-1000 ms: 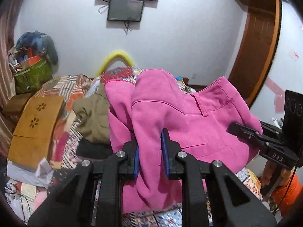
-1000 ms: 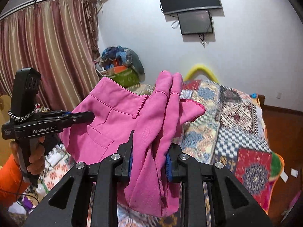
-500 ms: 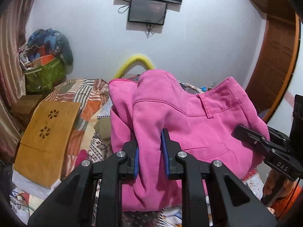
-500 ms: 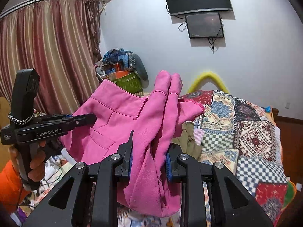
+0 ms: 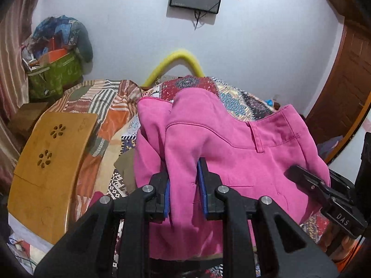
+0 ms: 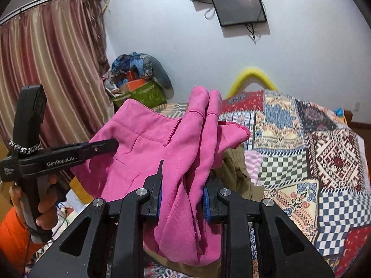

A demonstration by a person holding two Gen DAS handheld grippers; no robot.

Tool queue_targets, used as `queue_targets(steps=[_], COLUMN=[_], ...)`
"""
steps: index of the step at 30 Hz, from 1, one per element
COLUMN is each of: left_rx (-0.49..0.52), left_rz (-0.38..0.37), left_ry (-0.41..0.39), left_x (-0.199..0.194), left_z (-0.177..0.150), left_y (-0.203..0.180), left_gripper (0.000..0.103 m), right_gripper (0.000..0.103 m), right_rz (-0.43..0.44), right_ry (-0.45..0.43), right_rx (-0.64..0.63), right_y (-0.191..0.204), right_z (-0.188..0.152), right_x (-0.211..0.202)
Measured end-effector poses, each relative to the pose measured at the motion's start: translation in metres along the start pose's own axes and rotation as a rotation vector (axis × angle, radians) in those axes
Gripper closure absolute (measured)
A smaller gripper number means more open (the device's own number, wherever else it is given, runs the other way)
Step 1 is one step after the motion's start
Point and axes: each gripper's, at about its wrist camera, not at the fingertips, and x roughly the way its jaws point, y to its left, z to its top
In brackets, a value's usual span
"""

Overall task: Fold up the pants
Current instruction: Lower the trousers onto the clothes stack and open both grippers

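Observation:
The pink pants (image 5: 231, 157) hang in the air between both grippers, above the patchwork bed. My left gripper (image 5: 183, 180) is shut on a bunched fold of the pants; the waistband with a belt loop stretches off to the right toward the other gripper (image 5: 324, 192). In the right wrist view my right gripper (image 6: 183, 185) is shut on a thick fold of the same pants (image 6: 148, 148). The left gripper (image 6: 102, 146) shows there at the left, clamped on the waistband side. The lower part of the pants hangs out of sight below the jaws.
A patchwork quilt covers the bed (image 6: 301, 143). An olive garment (image 6: 234, 171) lies on it under the pants. A wooden lap board (image 5: 48, 162) sits at the bed's left. A green bag with clutter (image 5: 53, 74), curtains (image 6: 46, 69) and a wooden door (image 5: 343, 88) ring the room.
Both grippers, still shut on the pants, have carried them lower and nearer the bed; the wall screen has moved up in both views and more of the quilt shows.

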Motion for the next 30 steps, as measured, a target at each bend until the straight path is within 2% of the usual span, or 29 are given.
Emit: queue_targets(steps=[3, 6, 9, 11, 14, 15, 17, 19, 22, 30], left_rx=[0.036, 0.053, 0.030, 0.018, -0.021, -0.032, -0.045, -0.058, -0.082, -0.105], left_rz=[0.024, 0.041, 0.040, 0.060, 0.070, 0.069, 0.084, 0.085, 0.073, 0.121], left_ry=[-0.003, -0.004, -0.001, 0.001, 0.006, 0.008, 0.009, 0.002, -0.001, -0.116], left_x=[0.009, 0.015, 0.018, 0.022, 0.026, 0.027, 0.025, 0.020, 0.008, -0.056], left_z=[-0.004, -0.008, -0.013, -0.015, -0.018, -0.018, -0.019, -0.019, -0.017, -0.006], left_y=[-0.007, -0.010, -0.003, 0.004, 0.015, 0.018, 0.022, 0.027, 0.033, 0.032], left_gripper=[0.082, 0.076, 0.065, 0.048, 0.034, 0.031, 0.018, 0.016, 0.016, 0.016], right_gripper=[0.080, 0.080, 0.080, 0.078, 0.075, 0.072, 0.064, 0.050, 0.044, 0.043], right_rz=[-0.001, 0.009, 0.002, -0.007, -0.005, -0.007, -0.028, -0.054, -0.093, -0.131], right_ry=[0.020, 0.046, 0.063, 0.073, 0.079, 0.086, 0.094, 0.096, 0.086, -0.002], right_rx=[0.017, 0.053, 0.056, 0.049, 0.056, 0.058, 0.069, 0.071, 0.054, -0.001], right_y=[-0.007, -0.017, -0.021, -0.020, -0.023, -0.024, -0.024, -0.027, -0.027, -0.014], right_z=[-0.006, -0.014, -0.020, -0.022, -0.022, -0.022, -0.020, -0.019, -0.015, 0.002], right_x=[0.008, 0.016, 0.021, 0.022, 0.024, 0.024, 0.022, 0.020, 0.009, -0.054])
